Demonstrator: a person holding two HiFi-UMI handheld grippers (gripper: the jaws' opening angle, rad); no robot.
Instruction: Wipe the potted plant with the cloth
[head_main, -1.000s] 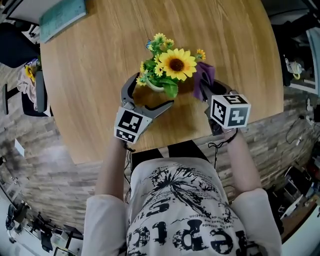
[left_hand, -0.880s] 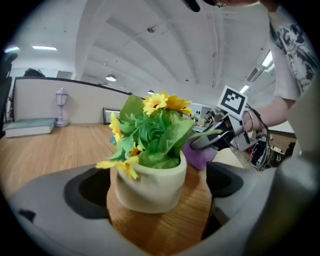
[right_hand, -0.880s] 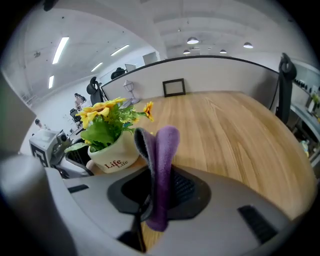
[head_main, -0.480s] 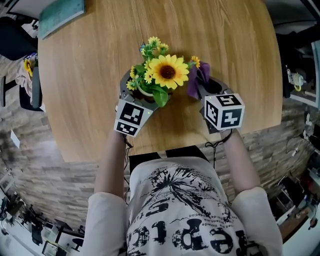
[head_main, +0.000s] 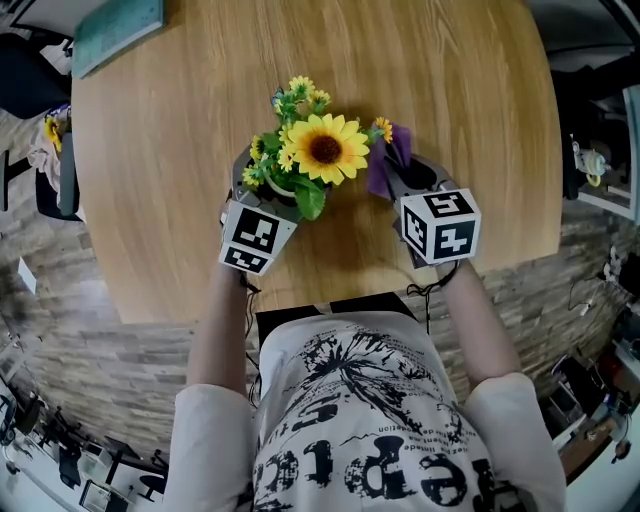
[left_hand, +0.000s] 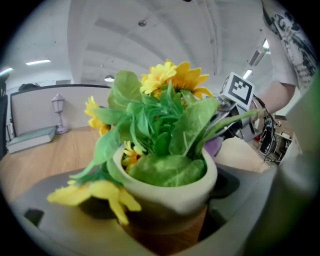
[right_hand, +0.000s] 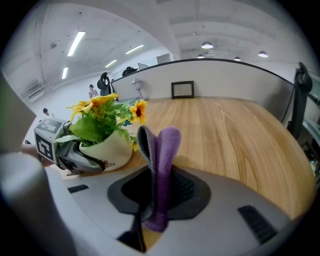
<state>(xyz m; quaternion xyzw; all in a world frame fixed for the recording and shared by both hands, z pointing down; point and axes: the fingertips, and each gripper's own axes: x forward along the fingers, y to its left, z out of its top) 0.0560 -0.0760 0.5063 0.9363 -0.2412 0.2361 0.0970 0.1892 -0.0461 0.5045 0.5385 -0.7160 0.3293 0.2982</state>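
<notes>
**Left tongs.** The left tongs (left_hand: 161, 192) have just been closing, with the pot (right_hand: 107, 147) between the jaws. Their pads appear to lie against the pot wall below the rim, so I read this as a light clamp that steadies the pot.

**Right tongs.** The right tongs (right_hand: 155, 202) are clamped on the lower end of the purple cloth (right_hand: 162, 160). A folded length of cloth stands free above the jaws, just beside the plant.

**Potted plant.** It stands upright near the front edge of the round tabletop (right_hand: 225, 135), between the two tongs.

**Handling, as I judge it:**
- The pot looks smooth, rigid and pale, probably glazed. It may slip under a hard squeeze and could chip if it tips.
- Take hold of the pot wall, never the foliage.
- The sunflower (head_main: 325, 148) and leaves (left_hand: 192, 125) look artificial, light and springy. They make the plant top-heavy, so pushing on them could rock the pot.
- The cloth is soft and limp. Wipe with the free fold, lightly, stroking toward the braced side.
</notes>
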